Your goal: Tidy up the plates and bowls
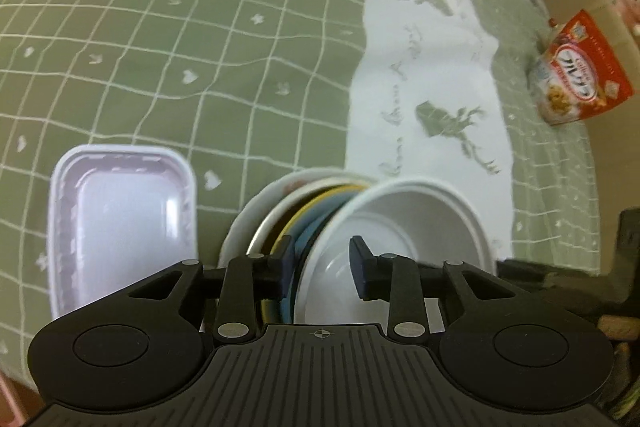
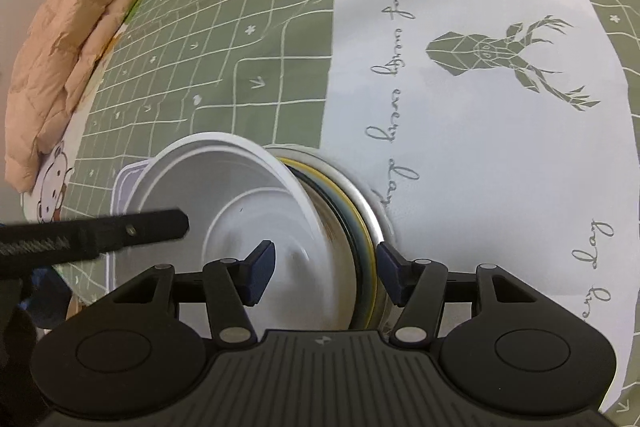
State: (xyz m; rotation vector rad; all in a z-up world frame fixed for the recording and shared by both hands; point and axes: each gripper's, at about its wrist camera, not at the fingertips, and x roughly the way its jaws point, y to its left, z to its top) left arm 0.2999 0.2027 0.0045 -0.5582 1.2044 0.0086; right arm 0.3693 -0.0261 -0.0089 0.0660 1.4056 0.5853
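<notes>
A white bowl (image 1: 400, 227) lies tilted against a stack of plates (image 1: 304, 219) with yellow, blue and metal rims on the green checked cloth. My left gripper (image 1: 320, 263) straddles the bowl's rim, one finger inside the bowl and one by the plates; jaws part open, touching or not I cannot tell. In the right wrist view the same white bowl (image 2: 240, 203) and the plates (image 2: 360, 227) sit between the fingers of my right gripper (image 2: 326, 273), which is open around them. The left gripper's finger (image 2: 120, 231) reaches in from the left.
A white rectangular plastic tray (image 1: 120, 219) lies left of the stack. A red cereal box (image 1: 580, 71) lies at the far right. A crumpled beige jacket (image 2: 68, 47) lies at the table's left edge. A white deer-print runner (image 2: 480, 107) crosses the cloth.
</notes>
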